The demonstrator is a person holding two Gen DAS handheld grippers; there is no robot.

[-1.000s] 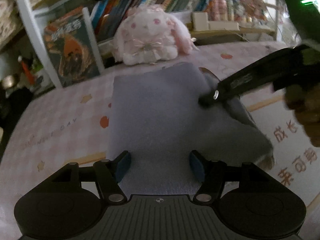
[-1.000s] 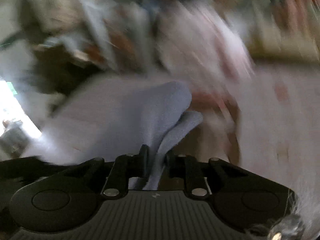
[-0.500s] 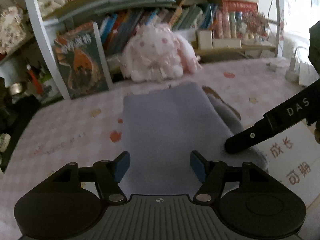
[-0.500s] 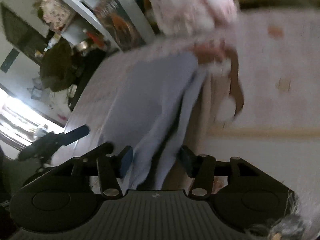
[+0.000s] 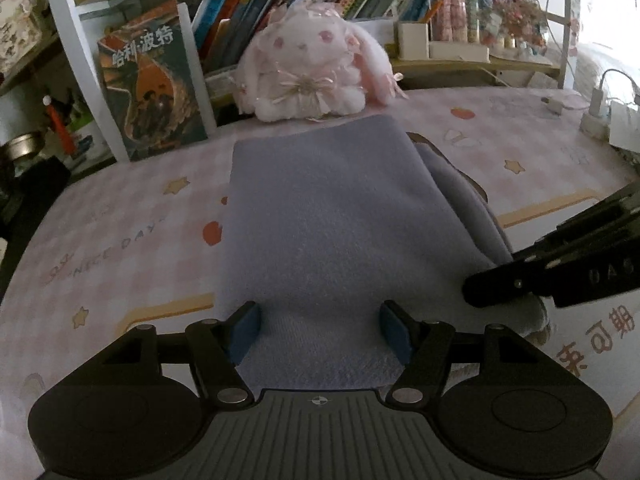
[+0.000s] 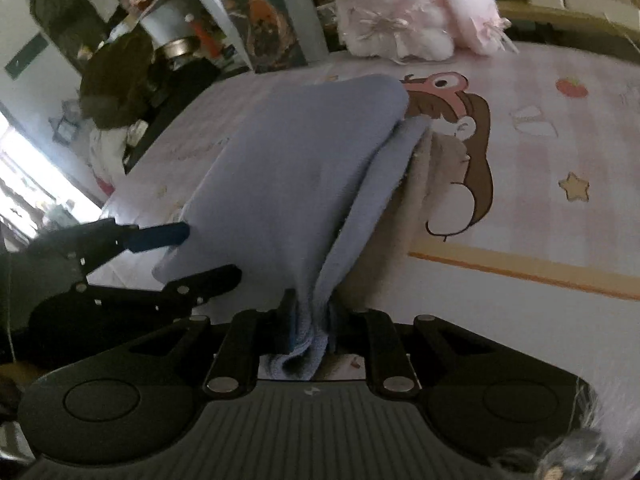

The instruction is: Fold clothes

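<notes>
While your right hand-held gripper (image 6: 310,322) has just been closing, its jaws now pinch the near edge of the soft, blue-grey folded fleece garment (image 5: 332,216), so that side can be lifted and carried over for the next fold. The garment lies flat in the middle of the pink checked cartoon-print surface (image 5: 120,232), a long rectangle running away from you toward the pink plush rabbit (image 5: 316,76). Your left hand-held gripper (image 5: 320,330) stands wide, its blue pads either side of the near hem with cloth between them but not pressed; judging by that, it waits to steady or take the other corner. A loose under-layer peeks out on the right edge and may slip as you lift.
</notes>
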